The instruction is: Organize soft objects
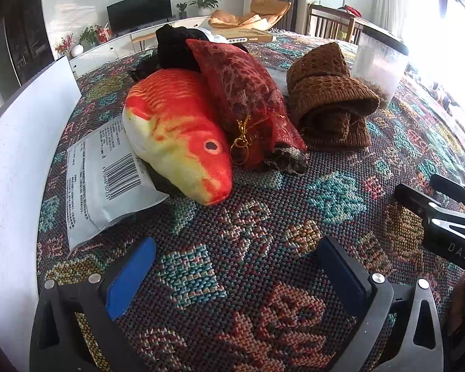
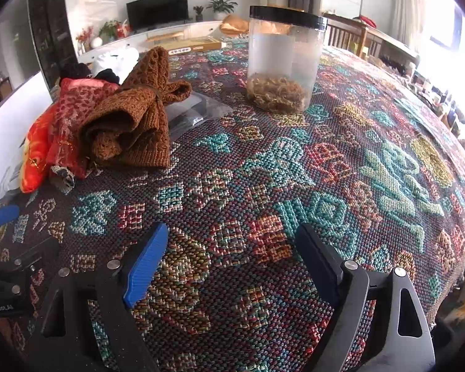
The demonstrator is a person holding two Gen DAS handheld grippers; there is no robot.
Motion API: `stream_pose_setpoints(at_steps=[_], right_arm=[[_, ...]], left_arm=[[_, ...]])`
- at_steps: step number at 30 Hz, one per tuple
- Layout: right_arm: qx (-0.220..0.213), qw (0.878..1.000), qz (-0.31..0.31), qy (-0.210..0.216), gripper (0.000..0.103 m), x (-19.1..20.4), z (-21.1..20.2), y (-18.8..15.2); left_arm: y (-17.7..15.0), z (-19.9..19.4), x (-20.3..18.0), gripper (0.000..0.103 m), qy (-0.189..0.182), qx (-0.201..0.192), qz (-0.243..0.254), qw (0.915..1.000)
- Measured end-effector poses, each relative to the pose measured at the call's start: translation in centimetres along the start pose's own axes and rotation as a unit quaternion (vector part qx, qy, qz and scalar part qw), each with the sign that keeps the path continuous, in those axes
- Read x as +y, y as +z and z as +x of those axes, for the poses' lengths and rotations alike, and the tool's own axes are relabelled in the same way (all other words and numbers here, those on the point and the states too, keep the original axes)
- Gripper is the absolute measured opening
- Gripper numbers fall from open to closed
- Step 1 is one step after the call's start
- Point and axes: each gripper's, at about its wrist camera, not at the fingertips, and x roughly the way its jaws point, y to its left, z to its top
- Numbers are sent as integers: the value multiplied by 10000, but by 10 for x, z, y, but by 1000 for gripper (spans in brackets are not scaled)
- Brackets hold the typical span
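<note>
A patterned woven cloth [image 2: 294,170] covers the counter. Ahead of the right gripper [image 2: 232,263], well apart, a clear jar [image 2: 283,62] with a black lid [image 2: 288,17] stands upright, tan fibrous stuff [image 2: 276,94] at its bottom. Ahead of the left gripper [image 1: 232,272] lie a plush fish [image 1: 176,136], a red pouch [image 1: 245,99] and a brown knit [image 1: 328,102], touching. Both grippers' fingers [image 2: 145,266] are spread, empty.

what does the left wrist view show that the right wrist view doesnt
Only the left wrist view shows the barcoded packet beside the plush fish, and the fish's eye. Only the right wrist view shows the jar's black lid and the clear bag behind the brown knit. Both show fish, red pouch, knit, jar and patterned cloth.
</note>
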Motion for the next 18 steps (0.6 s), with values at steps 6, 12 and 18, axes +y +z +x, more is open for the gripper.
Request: stream_pose_setpoints(at_steps=[6,12,18], right_arm=[[-7,10000,21,-8,89,-2,4,4],[-15,10000,20,-17,89,1,2,-2],[-15,10000,17,-15,89,1,2,-2]], left_arm=[[-8,-3,-3,103,40,-105,-37,9999],[-7,-4,2,103,33,-110,-52,9999],[-6,-3,0,103,34,-111,-50,9999]])
